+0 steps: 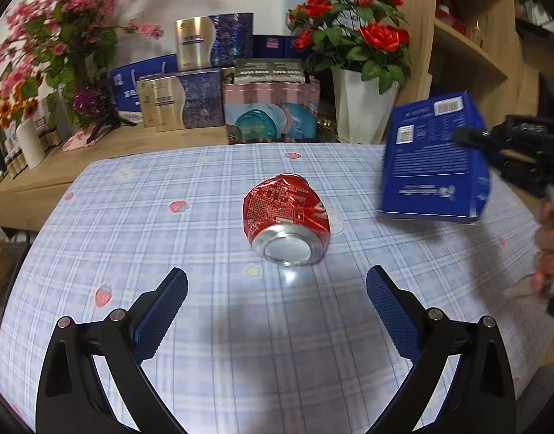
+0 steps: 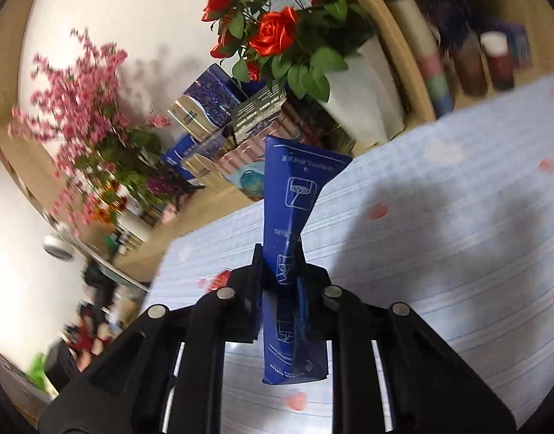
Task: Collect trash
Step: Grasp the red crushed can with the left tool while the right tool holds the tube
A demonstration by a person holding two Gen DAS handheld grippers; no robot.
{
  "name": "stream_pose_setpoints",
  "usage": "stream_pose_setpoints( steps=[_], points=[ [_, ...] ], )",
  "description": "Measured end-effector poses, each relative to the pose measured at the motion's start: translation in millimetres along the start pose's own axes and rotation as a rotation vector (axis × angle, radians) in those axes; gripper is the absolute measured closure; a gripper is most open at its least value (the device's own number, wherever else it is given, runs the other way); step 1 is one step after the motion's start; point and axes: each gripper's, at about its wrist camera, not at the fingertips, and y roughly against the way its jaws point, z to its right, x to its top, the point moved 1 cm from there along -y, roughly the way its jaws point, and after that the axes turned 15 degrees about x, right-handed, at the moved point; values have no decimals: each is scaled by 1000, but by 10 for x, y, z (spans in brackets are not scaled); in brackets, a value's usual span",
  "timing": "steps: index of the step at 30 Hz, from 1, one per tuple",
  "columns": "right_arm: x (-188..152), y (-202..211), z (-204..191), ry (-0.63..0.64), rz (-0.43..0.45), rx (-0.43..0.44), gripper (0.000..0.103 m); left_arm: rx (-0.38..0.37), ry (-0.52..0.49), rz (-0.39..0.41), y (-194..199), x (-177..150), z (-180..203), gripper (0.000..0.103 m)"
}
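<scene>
A crushed red soda can [image 1: 286, 220] lies on its side in the middle of the checked tablecloth [image 1: 168, 238], its silver bottom facing me. My left gripper [image 1: 277, 285] hovers just in front of it, open, the can beyond its blue pads. A blue cardboard box [image 1: 435, 159] hangs in the air at the right, above the cloth. My right gripper [image 1: 472, 135] is shut on that box; in the right wrist view the blue box [image 2: 295, 195] is squeezed flat between the two fingers of the right gripper [image 2: 278, 264].
A white vase of red roses [image 1: 362, 72] stands behind the table at right, next to wooden shelves [image 1: 468, 50]. Stacked gift boxes [image 1: 211, 83] and pink artificial flowers [image 1: 41, 54] line the wooden sideboard behind. A person's hand [image 1: 550, 246] shows at the right edge.
</scene>
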Motion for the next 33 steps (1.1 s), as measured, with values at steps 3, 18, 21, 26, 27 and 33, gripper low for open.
stream_pose_setpoints(
  steps=[3, 18, 21, 26, 27, 33],
  points=[
    [30, 82, 14, 70, -24, -82, 85, -4, -29, -20, -145, 102, 121, 6],
    [37, 266, 257, 113, -47, -148, 85, -33, 292, -189, -796, 322, -350, 6],
    [14, 252, 260, 110, -49, -143, 85, -22, 318, -216, -769, 261, -320, 6],
    [-32, 218, 250, 107, -51, -134, 85, 25, 462, -240, -690, 180, -237, 10],
    [-38, 218, 240, 111, -52, -133, 85, 42, 470, -230, -681, 190, -191, 12],
    [-61, 241, 231, 104, -57, -126, 85, 84, 579, -290, -833, 137, -93, 30]
  ],
)
